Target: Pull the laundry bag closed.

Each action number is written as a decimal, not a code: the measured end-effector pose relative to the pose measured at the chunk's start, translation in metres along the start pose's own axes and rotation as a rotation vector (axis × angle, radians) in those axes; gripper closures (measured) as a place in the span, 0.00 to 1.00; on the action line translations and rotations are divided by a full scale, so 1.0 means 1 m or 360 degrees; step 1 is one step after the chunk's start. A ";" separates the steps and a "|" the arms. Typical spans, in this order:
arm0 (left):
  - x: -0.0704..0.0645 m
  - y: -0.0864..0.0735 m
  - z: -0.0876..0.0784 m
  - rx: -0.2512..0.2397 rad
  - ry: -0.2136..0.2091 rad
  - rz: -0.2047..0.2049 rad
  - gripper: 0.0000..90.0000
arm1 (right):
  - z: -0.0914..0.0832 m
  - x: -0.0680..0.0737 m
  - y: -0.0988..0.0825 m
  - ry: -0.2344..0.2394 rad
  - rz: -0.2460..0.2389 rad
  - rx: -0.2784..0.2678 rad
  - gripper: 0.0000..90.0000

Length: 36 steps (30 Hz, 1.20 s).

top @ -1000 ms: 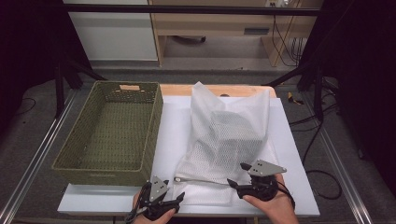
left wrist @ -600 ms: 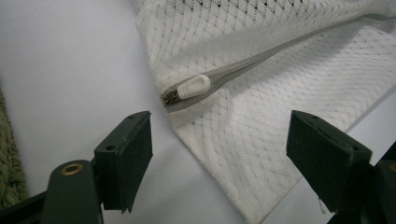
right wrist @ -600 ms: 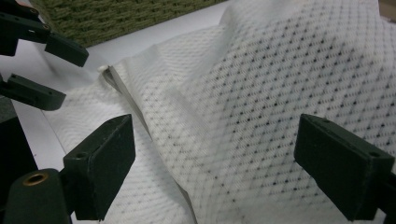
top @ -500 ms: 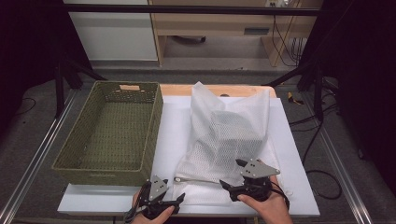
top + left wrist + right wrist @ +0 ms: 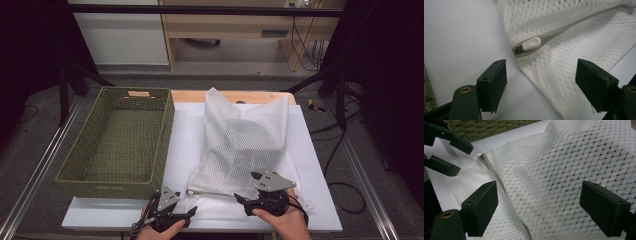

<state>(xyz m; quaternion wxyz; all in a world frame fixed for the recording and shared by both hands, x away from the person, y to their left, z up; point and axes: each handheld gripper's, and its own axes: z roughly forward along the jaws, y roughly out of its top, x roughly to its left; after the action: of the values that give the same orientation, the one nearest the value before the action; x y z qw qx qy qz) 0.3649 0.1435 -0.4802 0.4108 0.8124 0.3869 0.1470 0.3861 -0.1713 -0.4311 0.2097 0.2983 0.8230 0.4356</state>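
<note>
Claws [image 5: 192, 212] [image 5: 241, 199] low, open, by bag [image 5: 245, 135]

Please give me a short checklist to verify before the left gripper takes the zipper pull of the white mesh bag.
1. Left gripper open: ok, nothing between the jaws.
2. Zipper pull visible and free: ok, at the bag's corner, ahead of the jaws.
3. Right gripper open: ok, its jaws have just been opening, above the mesh, not gripping.
4. Mesh bag lying on the table: ok.
5. Basket ready beside the bag: ok.
6. Contents of the bag: cannot tell.
</note>
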 end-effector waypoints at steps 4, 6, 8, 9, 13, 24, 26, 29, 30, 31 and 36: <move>0.003 0.001 0.003 0.0009 -0.0017 -0.0001 0.31 | 0.001 0.000 -0.001 0.0003 -0.0001 0.0006 0.18; 0.004 0.002 0.005 0.0014 -0.0021 -0.0004 0.31 | 0.002 0.000 -0.001 0.0005 0.0000 0.0008 0.18; 0.005 0.002 0.007 0.0019 -0.0017 -0.0005 0.32 | 0.003 0.001 -0.001 0.0010 -0.0001 0.0015 0.18; 0.007 0.002 0.008 0.0027 -0.0016 0.0004 0.32 | 0.004 0.001 -0.001 0.0014 0.0001 0.0019 0.18; 0.009 0.003 0.012 0.0041 -0.0024 -0.0006 0.36 | 0.005 0.002 -0.001 0.0020 -0.0005 0.0028 0.18; 0.012 0.006 0.014 0.0039 -0.0042 -0.0006 0.58 | 0.006 0.002 -0.001 0.0028 0.0009 0.0030 0.19; 0.011 0.006 0.014 0.0039 -0.0040 -0.0005 0.59 | 0.006 0.002 -0.001 0.0030 0.0009 0.0031 0.19; 0.010 0.006 0.014 0.0044 -0.0045 -0.0003 0.62 | 0.006 0.002 -0.001 0.0033 0.0010 0.0038 0.19; 0.009 0.006 0.013 0.0050 -0.0043 -0.0001 0.62 | 0.006 0.002 -0.001 0.0033 0.0009 0.0036 0.19; 0.009 0.006 0.012 0.0054 -0.0031 0.0009 0.61 | 0.006 0.002 -0.001 0.0034 0.0010 0.0036 0.19; 0.005 0.005 0.009 0.0084 0.0007 0.0053 0.59 | 0.006 0.001 -0.001 0.0040 0.0012 0.0038 0.19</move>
<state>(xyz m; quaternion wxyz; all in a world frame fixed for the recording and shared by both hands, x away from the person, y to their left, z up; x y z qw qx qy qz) 0.3754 0.1401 -0.4820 0.3859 0.8290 0.3779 0.1452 0.3884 -0.1674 -0.4355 0.1942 0.2984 0.8295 0.4303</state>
